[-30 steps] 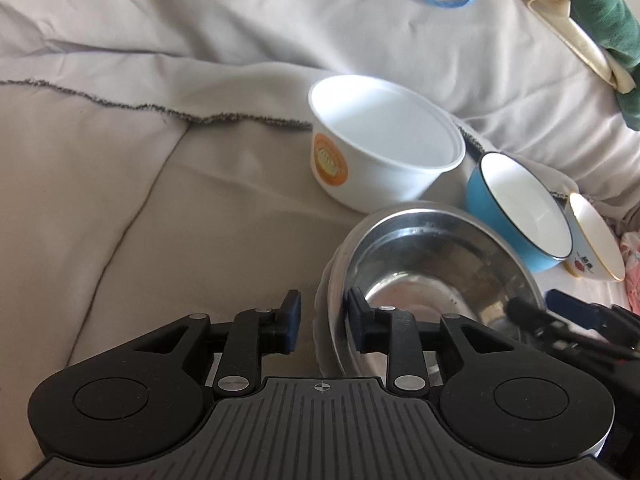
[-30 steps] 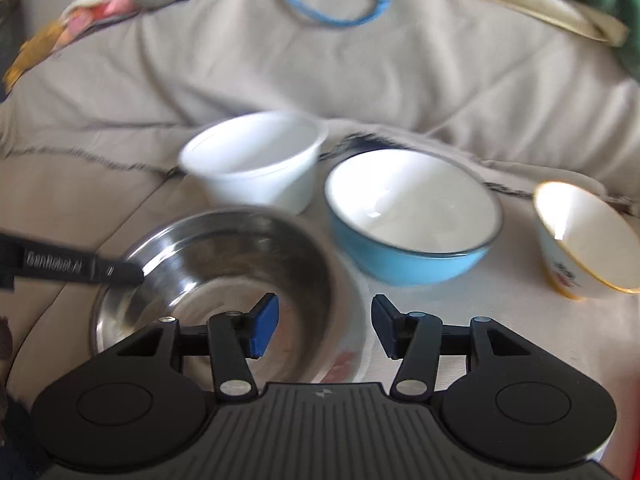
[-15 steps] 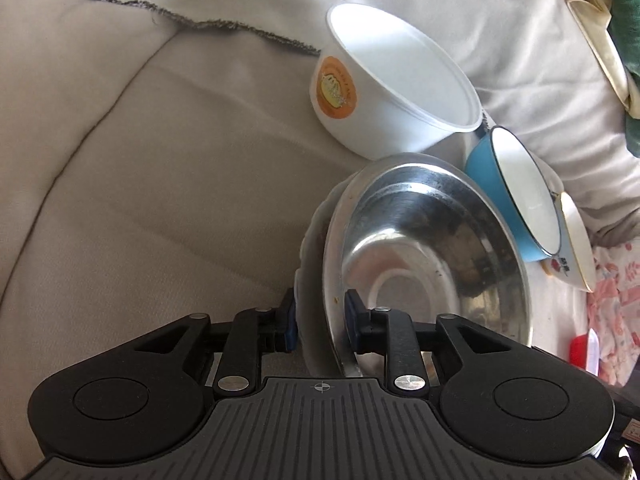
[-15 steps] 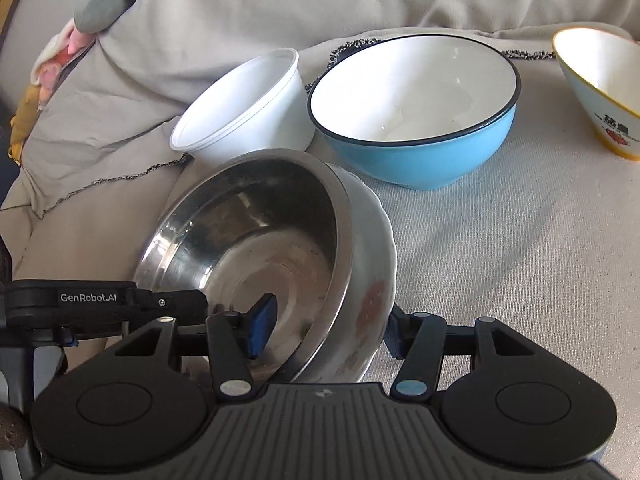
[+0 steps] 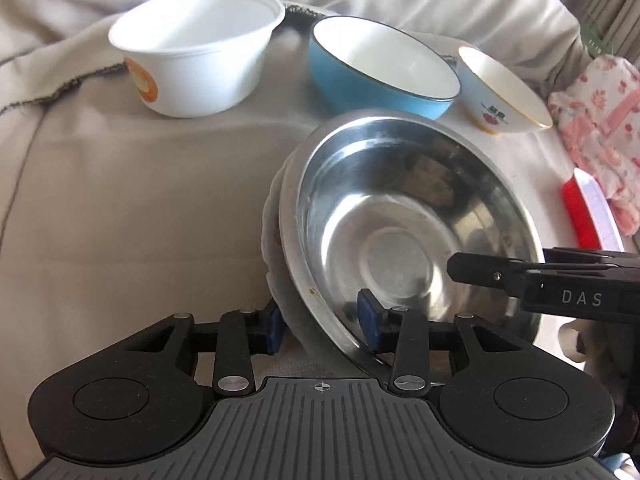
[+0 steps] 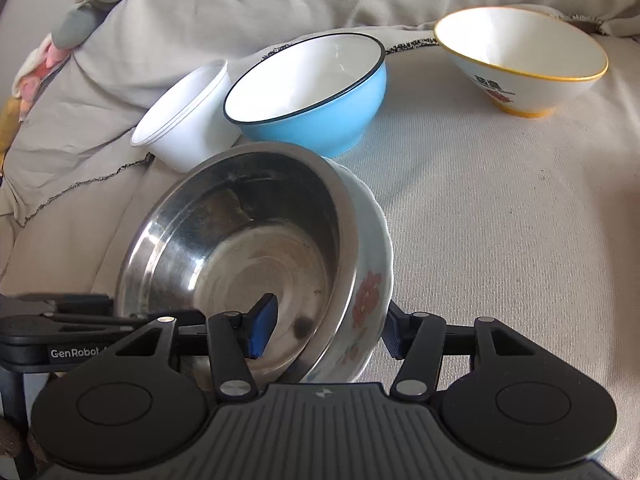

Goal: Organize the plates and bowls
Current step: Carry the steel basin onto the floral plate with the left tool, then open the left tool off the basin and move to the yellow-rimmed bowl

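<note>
A: We carry a shiny stainless-steel bowl (image 5: 404,216) that sits nested inside a white ceramic bowl with red flowers (image 6: 366,280). Together they are rather heavy and stiff, I think; the steel is slippery and the ceramic can break.

B: Yes, so we take them at the rims, on two opposite sides. Our right gripper (image 6: 326,330) has both rims between its blue pads: one pad is inside the steel bowl, the other against the flowered wall outside. It looks clamped on the pair.

A: And our left gripper (image 5: 322,320)? Its jaws have just been opening. The two rims stand between the pads, but we see a gap on the inner side, so it does not press now.

B: The pair is tilted, low over the beige cloth (image 5: 132,216), near the light blue enamel bowl (image 5: 380,64), with the white plastic tub (image 5: 196,48) and the cream bowl with the gold rim (image 6: 520,56) behind.
</note>
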Motion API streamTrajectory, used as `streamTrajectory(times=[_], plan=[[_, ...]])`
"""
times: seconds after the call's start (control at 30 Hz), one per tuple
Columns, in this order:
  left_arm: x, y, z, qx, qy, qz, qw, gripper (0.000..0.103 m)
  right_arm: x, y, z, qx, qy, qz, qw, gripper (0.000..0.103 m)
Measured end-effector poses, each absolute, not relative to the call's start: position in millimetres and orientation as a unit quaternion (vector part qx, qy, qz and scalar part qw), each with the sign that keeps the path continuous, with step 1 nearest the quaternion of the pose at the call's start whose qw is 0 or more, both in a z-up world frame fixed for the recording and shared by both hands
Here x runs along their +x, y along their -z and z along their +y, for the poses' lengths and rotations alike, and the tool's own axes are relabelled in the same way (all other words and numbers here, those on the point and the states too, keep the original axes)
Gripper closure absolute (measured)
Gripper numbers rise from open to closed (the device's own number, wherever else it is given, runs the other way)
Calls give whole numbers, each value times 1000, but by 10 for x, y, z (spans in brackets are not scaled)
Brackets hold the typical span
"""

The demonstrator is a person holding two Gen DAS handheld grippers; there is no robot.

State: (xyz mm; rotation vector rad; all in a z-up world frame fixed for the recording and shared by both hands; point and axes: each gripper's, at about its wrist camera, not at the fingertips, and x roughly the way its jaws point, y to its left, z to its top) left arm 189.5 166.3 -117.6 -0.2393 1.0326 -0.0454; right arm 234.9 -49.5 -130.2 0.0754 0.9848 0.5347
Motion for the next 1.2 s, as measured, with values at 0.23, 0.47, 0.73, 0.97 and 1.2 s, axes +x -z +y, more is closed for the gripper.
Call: streamTrajectory(times=[0.23, 0.47, 0.73, 0.97, 1.2], plan=[[1880, 1174, 1780, -133, 13, 484, 865, 67, 2198, 1338, -373, -25, -235, 427, 873, 46], [1856, 1153, 1780, -128, 1, 469, 874, 69, 2173, 1247, -410, -29, -233, 398, 887, 45], [1631, 646, 1723, -126, -95, 365, 918, 77, 2143, 1015, -617, -26, -221, 357, 907, 42], [1946, 291, 1263, -196, 46, 340, 918, 77, 2283, 734, -1371, -3, -163, 324, 932, 33], [2616, 810, -46, -227, 215, 457, 833, 77, 2626, 845, -2581, 19, -8, 331, 943, 28]])
